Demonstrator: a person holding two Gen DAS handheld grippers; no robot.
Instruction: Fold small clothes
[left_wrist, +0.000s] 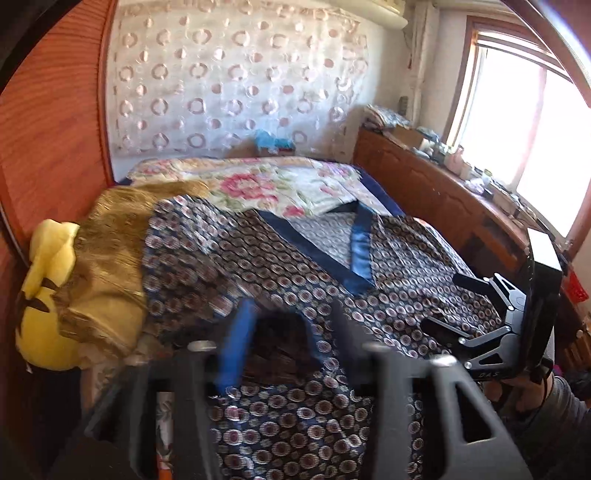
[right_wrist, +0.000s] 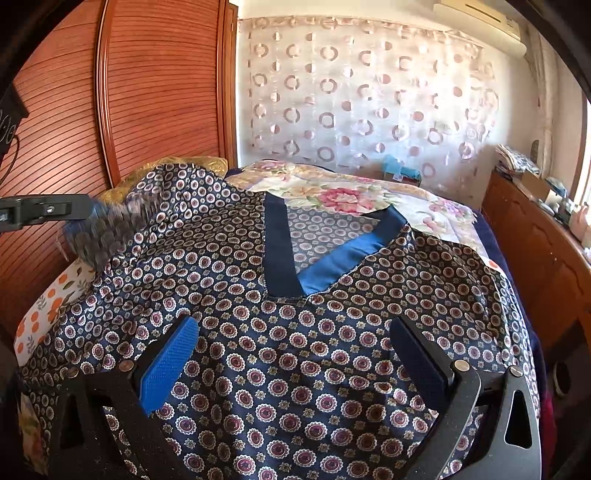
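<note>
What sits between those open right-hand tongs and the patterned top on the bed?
Nothing visible. The right tongs hang open directly over the patterned top, with only bare cloth between their blue pads.

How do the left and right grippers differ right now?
Left gripper pinches the shirt sleeve, lifted; right gripper is open, holding nothing. Left is motion-blurred at the shirt's side; right is sharp, over its chest below the V-neck. Both have blue pads on black frames.
</note>
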